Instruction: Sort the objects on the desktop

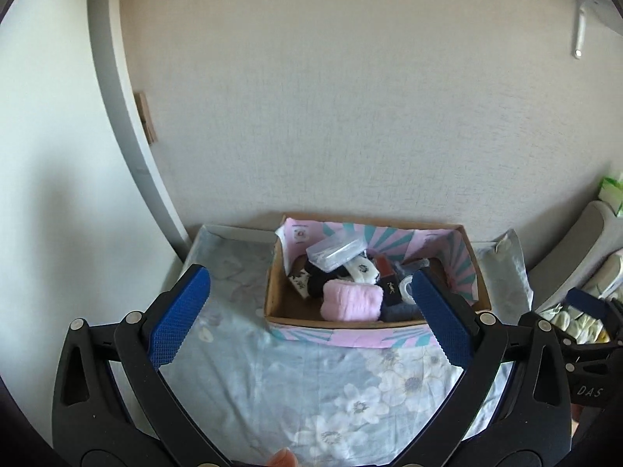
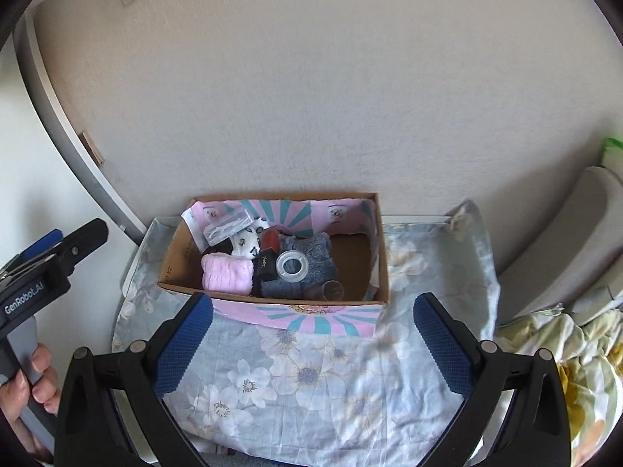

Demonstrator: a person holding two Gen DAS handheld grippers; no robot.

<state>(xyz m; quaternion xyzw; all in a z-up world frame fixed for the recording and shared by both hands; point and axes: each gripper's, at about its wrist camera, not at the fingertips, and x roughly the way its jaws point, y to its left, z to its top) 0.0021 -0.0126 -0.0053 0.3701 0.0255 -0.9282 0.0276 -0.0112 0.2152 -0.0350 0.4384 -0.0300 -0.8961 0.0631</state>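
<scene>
A cardboard box [image 2: 379,257] with pink and teal lining stands against the wall at the back of the floral-covered table [image 2: 311,381]. Inside lie a pink folded cloth [image 2: 227,272], a clear plastic case [image 2: 227,227], a tape roll [image 2: 293,265], a grey fluffy cloth [image 2: 315,257], a black and red lipstick box [image 2: 266,253], white patterned socks [image 2: 247,243] and a clear cup [image 2: 331,292]. My right gripper [image 2: 313,327] hangs open just in front of the box, nothing between its fingers. My left gripper [image 1: 311,295] is also open, before the same box [image 1: 272,292].
A grey door frame [image 1: 128,116] runs along the left of the table. A pale chair [image 2: 576,233] and a yellow floral cloth [image 2: 564,350] sit to the right. A hand [image 2: 27,385] holds the left gripper's handle at the left edge.
</scene>
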